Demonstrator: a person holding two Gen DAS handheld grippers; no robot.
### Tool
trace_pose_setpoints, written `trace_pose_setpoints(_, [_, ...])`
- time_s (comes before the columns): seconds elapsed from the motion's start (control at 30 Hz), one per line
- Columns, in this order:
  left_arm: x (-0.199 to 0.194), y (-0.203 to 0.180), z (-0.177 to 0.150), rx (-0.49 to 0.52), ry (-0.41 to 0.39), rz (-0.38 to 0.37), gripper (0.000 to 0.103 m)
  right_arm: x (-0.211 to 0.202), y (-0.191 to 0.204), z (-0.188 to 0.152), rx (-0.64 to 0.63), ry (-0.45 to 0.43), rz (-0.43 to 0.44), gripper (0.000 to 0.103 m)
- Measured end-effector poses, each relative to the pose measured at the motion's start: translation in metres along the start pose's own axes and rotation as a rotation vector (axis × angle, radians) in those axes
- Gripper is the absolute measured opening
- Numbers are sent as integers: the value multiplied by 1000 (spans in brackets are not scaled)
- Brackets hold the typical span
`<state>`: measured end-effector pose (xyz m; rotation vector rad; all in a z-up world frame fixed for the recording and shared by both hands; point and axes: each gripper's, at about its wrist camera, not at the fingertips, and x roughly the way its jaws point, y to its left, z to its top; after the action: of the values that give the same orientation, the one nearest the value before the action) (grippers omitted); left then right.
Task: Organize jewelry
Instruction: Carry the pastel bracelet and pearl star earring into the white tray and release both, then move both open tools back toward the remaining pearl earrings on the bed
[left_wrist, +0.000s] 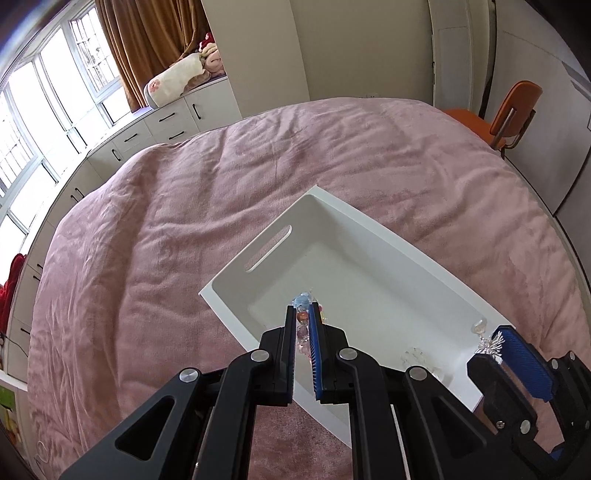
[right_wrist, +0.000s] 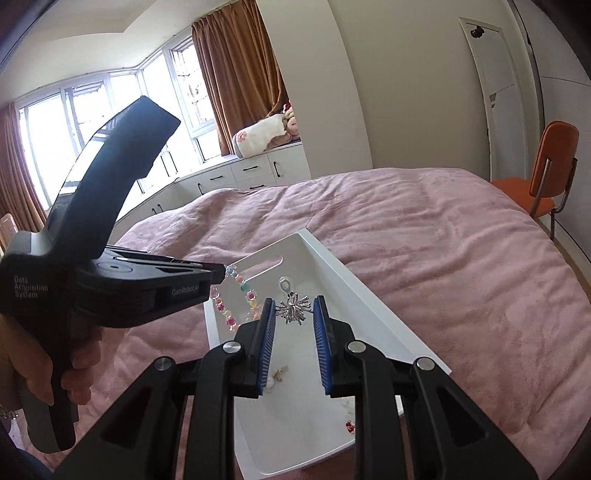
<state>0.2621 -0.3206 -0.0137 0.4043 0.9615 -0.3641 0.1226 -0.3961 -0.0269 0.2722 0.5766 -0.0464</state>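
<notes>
Over the white tray (right_wrist: 373, 295) on the pink bed (left_wrist: 147, 240), the left tool (left_wrist: 303, 314) is clenched on a dangling beaded bracelet (right_wrist: 240, 295) while the right tool (right_wrist: 294, 308), released, straddles a silver brooch (right_wrist: 293, 309); small pieces already lie inside, so sorting seems partly done.

White tray (right_wrist: 332, 273), pink blanket (right_wrist: 443, 236), multicoloured bead strand (right_wrist: 251, 301), silver ornament (right_wrist: 293, 308), orange chair (right_wrist: 554, 162).

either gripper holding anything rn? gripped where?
Left gripper is shut on the beaded bracelet, pinched at its top so the loop hangs over the white tray. Right gripper is open around the silver brooch, holding nothing.
</notes>
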Motion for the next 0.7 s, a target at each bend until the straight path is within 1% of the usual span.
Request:
trace_pose_setpoints(0.07, [7,-2,-3,-2,11,-4,12,2,-2,0,-7,6,-20,22])
trace_pose_setpoints(0.4, [31,-1,-12,-32,41,-19,12,16,-7,-4,-16,62,-47,22])
trace_pose_setpoints(0.43, [33,0,-12,-35,43,-20,13,17,-6,-4,-23,66,-53,23])
trace_pose_setpoints(0.47, [34,1,-13,-39,44,-21,14,18,-5,-5,-30,67,-60,23])
trace_pose_setpoints(0.53, [35,4,-13,-47,40,-20,21,18,-2,-5,-43,65,-67,24])
trace_pose_setpoints(0.6, [35,6,-14,-52,38,-22,32,18,-1,-5,-48,61,-74,31])
trace_pose_setpoints(0.63, [34,7,-13,-52,34,-20,35,16,0,-5,-48,50,-78,39])
trace_pose_setpoints(0.67, [33,9,-13,-52,27,-17,40,14,0,-5,-49,40,-82,45])
trace_pose_setpoints(0.7, [31,10,-13,-54,20,-15,44,12,1,-4,-52,29,-87,47])
